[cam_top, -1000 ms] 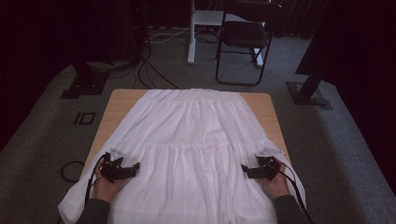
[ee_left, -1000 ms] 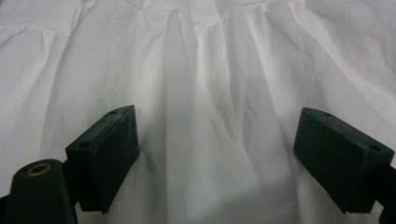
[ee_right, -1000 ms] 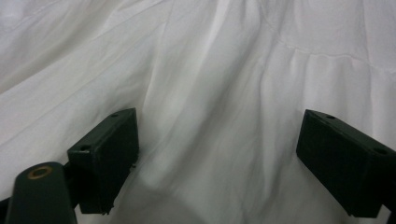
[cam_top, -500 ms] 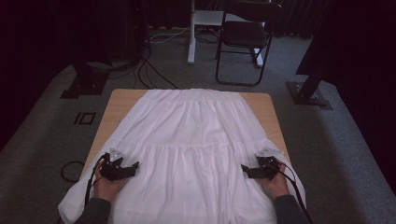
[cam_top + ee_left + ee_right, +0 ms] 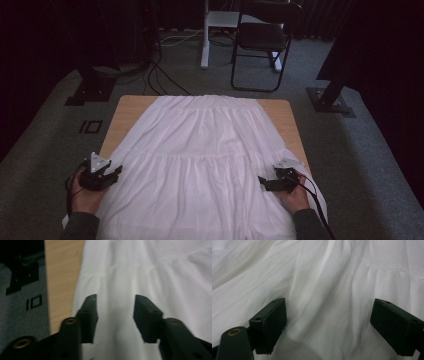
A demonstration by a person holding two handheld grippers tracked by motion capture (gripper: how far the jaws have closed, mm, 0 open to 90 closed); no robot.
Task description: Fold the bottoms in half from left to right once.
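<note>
A white gathered garment (image 5: 200,150) lies spread flat over the wooden table (image 5: 127,107). My left gripper (image 5: 100,175) sits at the garment's left edge near the front, held in a hand. In the left gripper view its jaws (image 5: 115,302) stand a moderate gap apart above the white cloth (image 5: 150,270). They have just been closing, and nothing is pinched between the pads. My right gripper (image 5: 270,182) rests on the garment's right side, pointing inward. In the right gripper view its jaws (image 5: 329,305) stand wide open over the wrinkled cloth (image 5: 324,277).
Bare wood (image 5: 62,277) runs along the garment's left edge, with grey carpet (image 5: 22,322) beyond it. A black chair (image 5: 262,35) and a white post (image 5: 205,30) stand behind the table. Dark stand bases (image 5: 90,90) (image 5: 330,100) flank the far corners.
My left gripper has shifted left toward the garment's edge and lifted a little, and its jaws stand closer together. The right gripper has not moved.
</note>
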